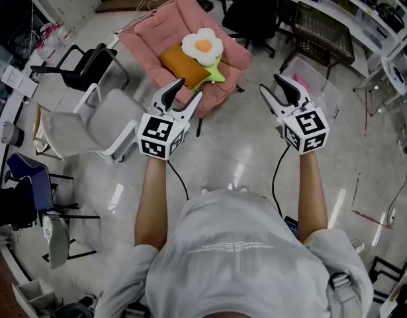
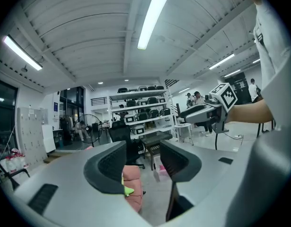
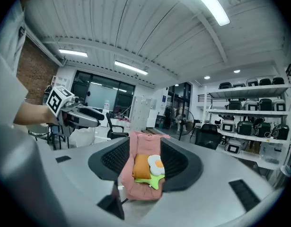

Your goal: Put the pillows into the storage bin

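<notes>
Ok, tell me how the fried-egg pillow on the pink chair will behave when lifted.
The fried-egg pillow looks plush and puffy, so it will probably squash between jaws and feel light for its size. Its lobed rim will likely flop. It seems to overlap the orange pillow, which may shift with it.

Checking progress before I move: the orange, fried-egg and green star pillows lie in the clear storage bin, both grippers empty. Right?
No. The orange pillow, fried-egg pillow and green star pillow lie on the pink chair, not in the clear storage bin, as the head view shows. The left gripper and right gripper are empty.
</notes>
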### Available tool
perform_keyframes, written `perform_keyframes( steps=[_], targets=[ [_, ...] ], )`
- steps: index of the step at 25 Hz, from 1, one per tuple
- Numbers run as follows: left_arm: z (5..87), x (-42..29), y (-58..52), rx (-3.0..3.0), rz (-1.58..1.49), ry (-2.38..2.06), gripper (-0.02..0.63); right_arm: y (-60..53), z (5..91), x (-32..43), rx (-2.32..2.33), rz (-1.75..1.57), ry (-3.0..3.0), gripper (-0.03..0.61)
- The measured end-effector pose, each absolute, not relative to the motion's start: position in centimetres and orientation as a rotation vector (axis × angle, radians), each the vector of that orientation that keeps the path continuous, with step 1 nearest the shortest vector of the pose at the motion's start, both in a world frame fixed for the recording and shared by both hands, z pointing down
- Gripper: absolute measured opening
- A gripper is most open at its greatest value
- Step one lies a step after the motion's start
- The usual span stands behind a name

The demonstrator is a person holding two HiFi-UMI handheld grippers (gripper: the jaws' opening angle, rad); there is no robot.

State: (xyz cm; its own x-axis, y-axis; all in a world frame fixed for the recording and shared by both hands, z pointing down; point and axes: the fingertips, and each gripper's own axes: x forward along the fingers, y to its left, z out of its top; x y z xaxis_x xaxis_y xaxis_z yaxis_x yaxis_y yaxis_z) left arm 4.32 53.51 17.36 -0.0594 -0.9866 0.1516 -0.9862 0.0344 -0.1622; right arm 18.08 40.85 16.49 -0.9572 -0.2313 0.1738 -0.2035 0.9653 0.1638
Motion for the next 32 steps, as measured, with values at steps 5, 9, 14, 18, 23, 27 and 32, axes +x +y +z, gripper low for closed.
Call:
perform_keyframes(
  steps=[5, 9, 14, 18, 23, 27, 32],
  targets=[
    [18.2, 6.2, 52.2, -2.188, -0.439, 2.173, 0.352, 40.8, 17.4, 17.8, 0.226, -0.247, -2.914, 0.308],
    [18.6, 7.0, 50.8, -2.184, -0.437, 2.175, 0.376, 39.3, 17.6, 18.3, 0.223, -0.222, -2.941, 0.358],
    [19.5, 7.6, 48.9, -2.171, -0.414, 2.236, 0.377, 36.0, 18.0, 19.9, 0.258, -0.191, -2.956, 0.379],
    [20.7, 7.4, 47.7, -2.143, -0.355, 2.348, 0.377, 33.6, 19.1, 21.2, 0.246, -0.153, -2.946, 0.377],
    [23.1, 6.9, 46.2, -2.116, -0.375, 2.473, 0.377, 30.9, 21.5, 21.8, 0.212, -0.111, -2.902, 0.377],
    [23.8, 5.4, 44.6, -2.111, -0.365, 2.511, 0.377, 28.2, 22.3, 20.5, 0.218, -0.079, -2.889, 0.377],
    [25.2, 1.5, 41.4, -2.099, -0.263, 2.556, 0.377, 24.9, 24.2, 16.7, 0.184, -0.057, -2.855, 0.377]
  ],
)
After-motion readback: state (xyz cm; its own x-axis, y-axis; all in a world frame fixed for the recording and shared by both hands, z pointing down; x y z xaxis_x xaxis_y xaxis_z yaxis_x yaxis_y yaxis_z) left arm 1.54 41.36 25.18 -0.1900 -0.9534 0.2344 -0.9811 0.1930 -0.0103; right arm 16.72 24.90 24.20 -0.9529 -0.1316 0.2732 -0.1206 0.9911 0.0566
